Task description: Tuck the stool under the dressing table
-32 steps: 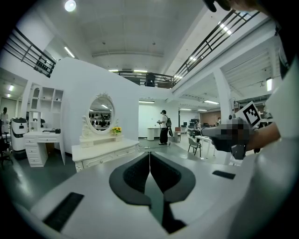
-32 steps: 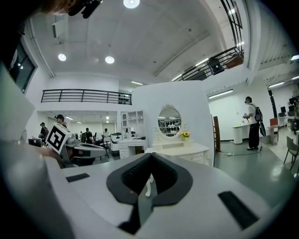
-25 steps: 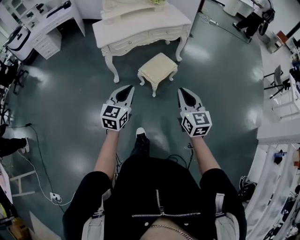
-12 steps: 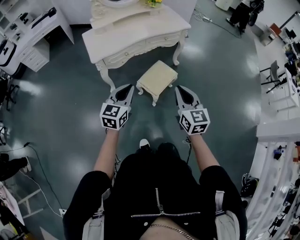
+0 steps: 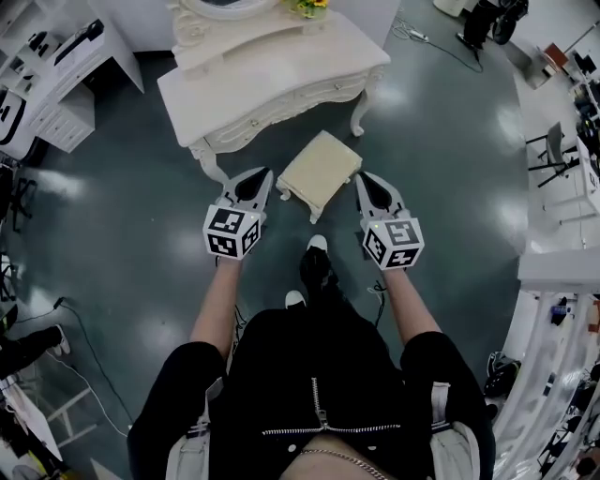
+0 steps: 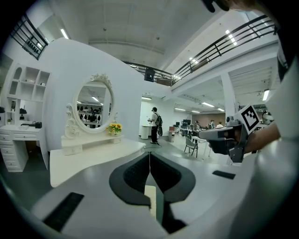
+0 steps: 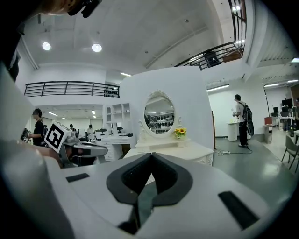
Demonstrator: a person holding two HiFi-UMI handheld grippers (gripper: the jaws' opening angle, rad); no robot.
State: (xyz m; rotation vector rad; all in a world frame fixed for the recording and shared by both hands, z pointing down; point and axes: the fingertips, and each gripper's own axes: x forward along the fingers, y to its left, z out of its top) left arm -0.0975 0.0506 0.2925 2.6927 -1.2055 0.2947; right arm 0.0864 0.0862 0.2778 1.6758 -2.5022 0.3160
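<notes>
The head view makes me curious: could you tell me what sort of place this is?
Probably an open lab or showroom, not a home: dressing table and stool on bare floor, office chair nearby, railed mezzanine overhead.

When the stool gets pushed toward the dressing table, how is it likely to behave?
The stool looks rigid, small and low, so probably light and unlikely to tip. Its narrow legs on the glossy floor should probably slide, though an off-centre push may swivel it.

Cream stool (image 5: pixel 320 172), white dressing table (image 5: pixel 281 66), dark teal floor (image 5: pixel 122 234); yellow flowers (image 5: pixel 305 7), black jacket (image 5: pixel 309 375)
</notes>
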